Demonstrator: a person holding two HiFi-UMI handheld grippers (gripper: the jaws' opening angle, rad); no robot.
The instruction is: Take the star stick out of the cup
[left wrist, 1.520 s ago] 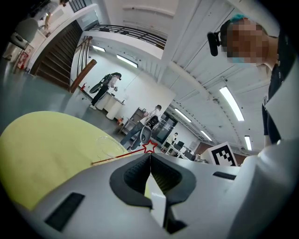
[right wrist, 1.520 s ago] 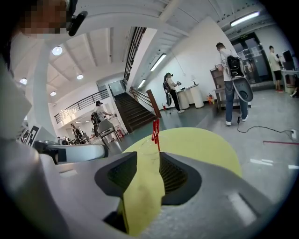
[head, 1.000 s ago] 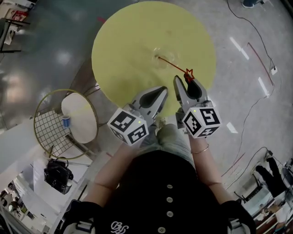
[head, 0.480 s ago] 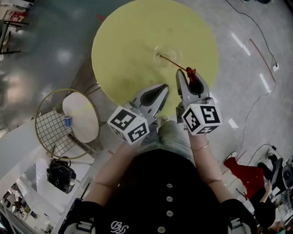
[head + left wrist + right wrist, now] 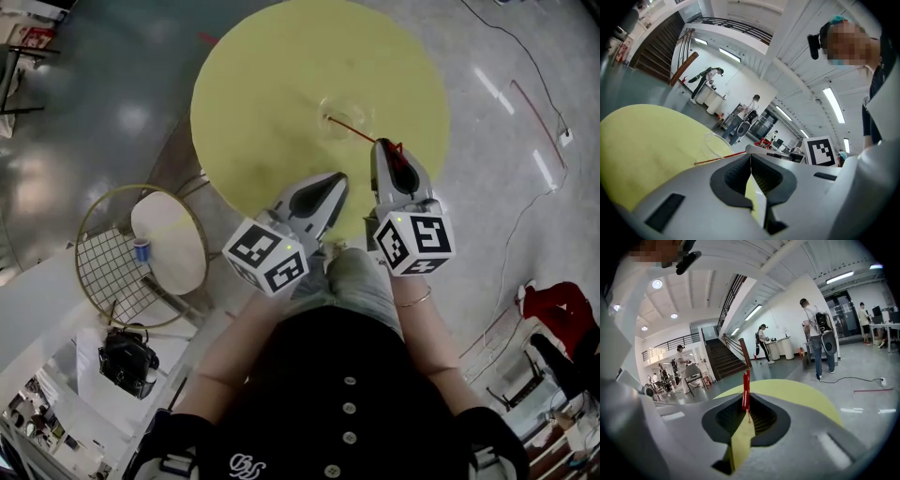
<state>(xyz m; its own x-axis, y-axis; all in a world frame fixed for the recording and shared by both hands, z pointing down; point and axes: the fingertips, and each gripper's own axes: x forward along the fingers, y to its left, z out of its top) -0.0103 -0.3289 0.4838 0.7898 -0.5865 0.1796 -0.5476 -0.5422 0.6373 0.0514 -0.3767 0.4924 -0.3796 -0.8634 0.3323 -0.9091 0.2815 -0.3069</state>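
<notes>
So the right tongs had just snapped closed, and they had the star stick by its red star end. In the right gripper view the star sat edge-on, pinched right between the two pads. The thin red stick ran from there back to the clear cup, and its lower end was in the cup, so it wasn't out yet. It leaned out over the rim toward the person. The cup stood upright around the middle of the round yellow worktop.

The left tongs hovered just beside the right ones, over the near edge of the worktop. Their jaws were pressed together with nothing in them. They pointed roughly at the cup but were well apart from it.

Off to the left on the shiny grey floor there was a small white side table with a gold wire rack next to it, and a little blue cup sat at the table's edge.
</notes>
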